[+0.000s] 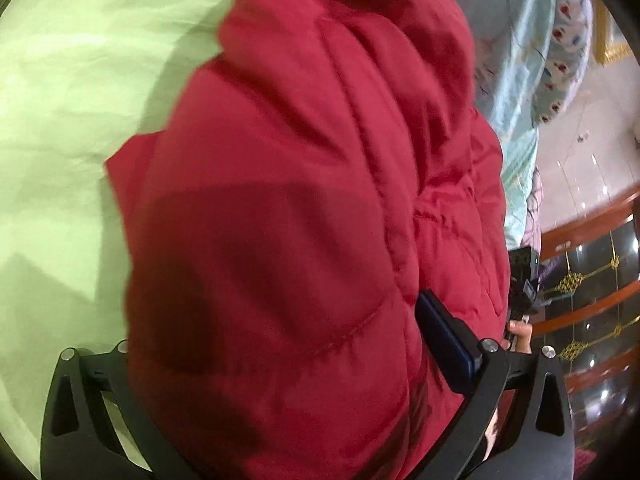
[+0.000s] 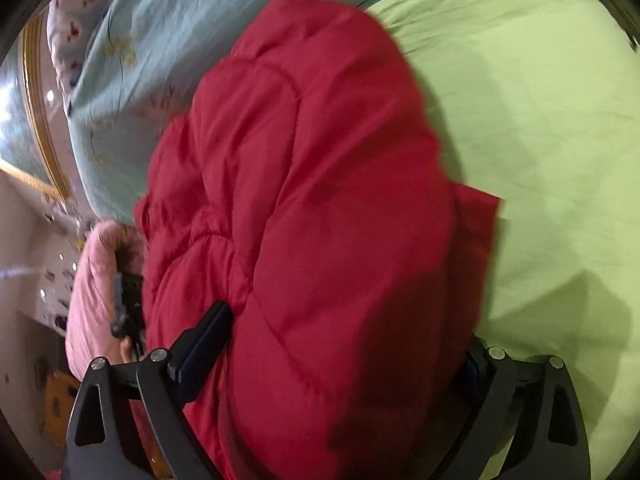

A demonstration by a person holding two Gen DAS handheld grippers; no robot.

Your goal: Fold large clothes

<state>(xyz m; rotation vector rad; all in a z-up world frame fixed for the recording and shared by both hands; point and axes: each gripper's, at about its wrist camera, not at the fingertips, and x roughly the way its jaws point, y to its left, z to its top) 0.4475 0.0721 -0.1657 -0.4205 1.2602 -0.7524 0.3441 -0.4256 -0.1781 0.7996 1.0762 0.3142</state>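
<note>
A bulky red quilted jacket (image 1: 304, 208) fills both views, bunched and held up over a light green bedsheet (image 1: 72, 128). My left gripper (image 1: 280, 364) is shut on a thick fold of the jacket; one blue-padded finger (image 1: 444, 336) shows on the right, the other is hidden under the fabric. My right gripper (image 2: 340, 360) is shut on the same jacket (image 2: 312, 200); its left finger (image 2: 204, 340) presses into the fabric and its right finger (image 2: 476, 364) is mostly hidden. The other gripper and a hand peek out behind the jacket (image 1: 520, 300).
A pale blue patterned quilt (image 2: 140, 40) and a pink cloth (image 2: 92, 280) lie beside the jacket at the bed's side. A dark wooden cabinet with gold ornaments (image 1: 592, 288) stands beyond the bed. The green sheet (image 2: 540, 120) spreads on the other side.
</note>
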